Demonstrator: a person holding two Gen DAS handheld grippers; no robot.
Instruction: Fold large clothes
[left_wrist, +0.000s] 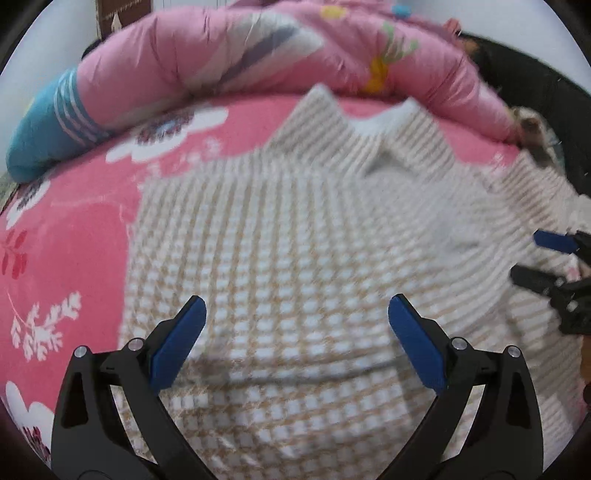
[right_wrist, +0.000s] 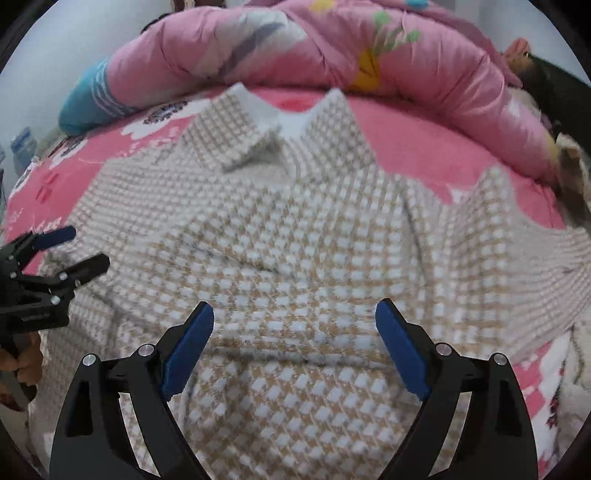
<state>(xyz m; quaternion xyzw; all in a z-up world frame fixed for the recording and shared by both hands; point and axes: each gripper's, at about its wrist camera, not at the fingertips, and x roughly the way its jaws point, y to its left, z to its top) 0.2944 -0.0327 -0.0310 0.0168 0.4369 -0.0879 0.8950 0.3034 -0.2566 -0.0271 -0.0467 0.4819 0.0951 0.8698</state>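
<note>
A large beige-and-white checked garment (left_wrist: 295, 258) with a collar (right_wrist: 288, 122) lies spread on a pink flowered bed sheet (left_wrist: 66, 236). It also shows in the right wrist view (right_wrist: 295, 258). My left gripper (left_wrist: 297, 314) is open and empty, hovering just above the garment's lower part. My right gripper (right_wrist: 294, 319) is open and empty above the garment's lower middle. The right gripper also shows at the right edge of the left wrist view (left_wrist: 532, 256), open. The left gripper also shows at the left edge of the right wrist view (right_wrist: 79, 249), open.
A rolled pink quilt (left_wrist: 258, 48) lies along the far side of the bed. It also shows in the right wrist view (right_wrist: 332, 44). A blue striped item (left_wrist: 48, 129) lies at the quilt's left end. A dark object (right_wrist: 557, 85) sits at the far right.
</note>
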